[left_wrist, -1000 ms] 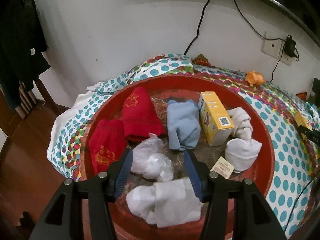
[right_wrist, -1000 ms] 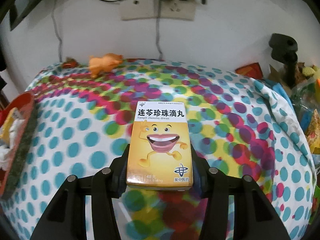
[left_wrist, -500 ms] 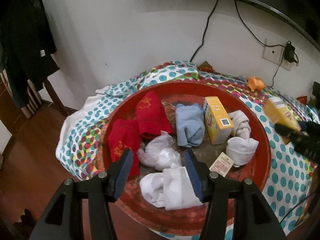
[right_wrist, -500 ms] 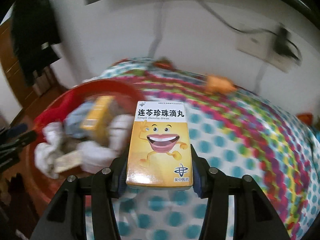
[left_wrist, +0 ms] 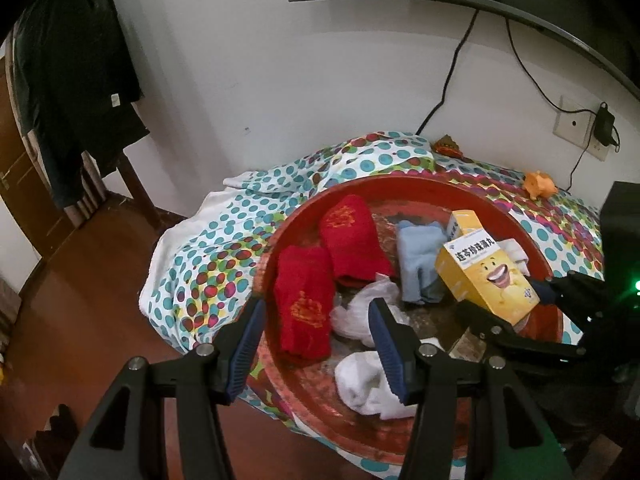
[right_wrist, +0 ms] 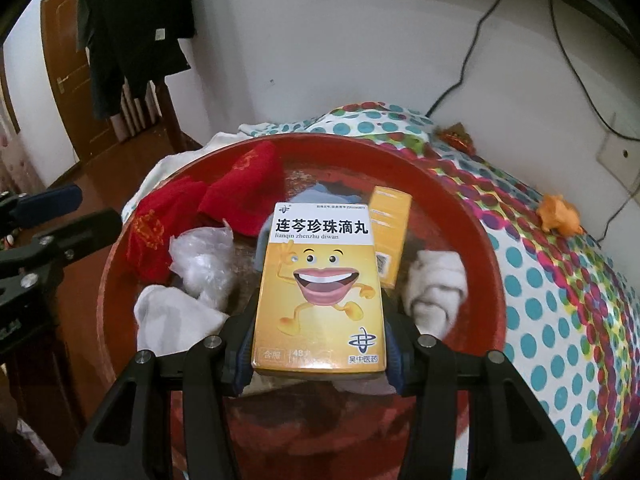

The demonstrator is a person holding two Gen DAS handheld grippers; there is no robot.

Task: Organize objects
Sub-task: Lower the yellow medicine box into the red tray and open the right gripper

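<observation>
Already most of the sorting looks done: the round red tray [right_wrist: 486, 240] on the dotted bedspread [right_wrist: 568, 320] holds two red cloths [left_wrist: 352, 240], a light blue cloth [left_wrist: 416, 256], a crumpled plastic bag [right_wrist: 204, 264], a white sock [right_wrist: 172, 324] near the tray's seven o'clock in the right wrist view, a white rolled sock [right_wrist: 436, 284] toward four o'clock, and an upright yellow box [right_wrist: 390, 216] at about one o'clock of centre.

The right gripper [right_wrist: 320, 356] is clamped on a second yellow medicine box [right_wrist: 320, 292], its pads pressing the box's two long sides, and it hangs over the middle of the tray with the box not yet set down. The left gripper [left_wrist: 316, 344] is empty, jaws apart, hovering above the tray's near rim over a red cloth and the bag.

As a judgement, the step in hand is placing this box inside the tray, likely beside its twin. What seems left outside: a small orange toy [right_wrist: 558, 214] on the bedspread at the tray's two o'clock, and a little red-gold item [right_wrist: 456, 138] near the wall at one o'clock.
</observation>
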